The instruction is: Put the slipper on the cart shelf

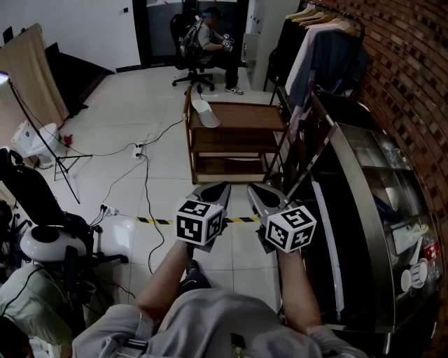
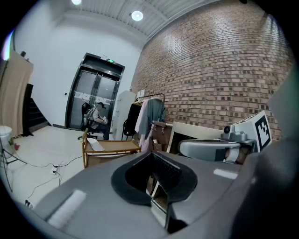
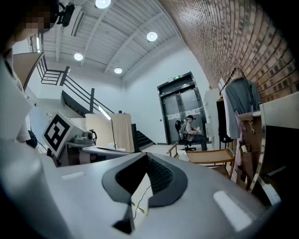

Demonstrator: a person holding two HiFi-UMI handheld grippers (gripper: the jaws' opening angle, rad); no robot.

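A pale tiled floor [image 1: 126,119] fills the room. At its left stand a beige backdrop [image 1: 31,70] and a thin light stand [image 1: 49,150], with cables [image 1: 143,182] trailing across the tiles toward a strip of yellow-and-black tape [image 1: 157,221]. In the middle is a wooden cart [image 1: 241,117], and the slipper [image 1: 204,110] already lies on its top shelf at the left edge, well apart from both tools. Behind the cart a person [image 1: 206,38] sits on an office chair in front of dark doors. To the right clothes hang on a rack [image 1: 318,49] beside a brick wall [image 1: 413,77], and a glass counter [image 1: 371,203] runs along the near right side. Close to the camera, the left gripper [image 1: 224,186] and the right gripper [image 1: 250,187] are held side by side over the tape, each with its jaw tips together and nothing between them. The left gripper view adds the full height of the brick wall, the cart with the slipper far off at the left, and the other tool's marker cube [image 2: 262,130] at the right. Only the right gripper view shows a staircase [image 3: 77,95] and round ceiling lights [image 3: 103,3]; it puts the cart to the right of its closed jaws.
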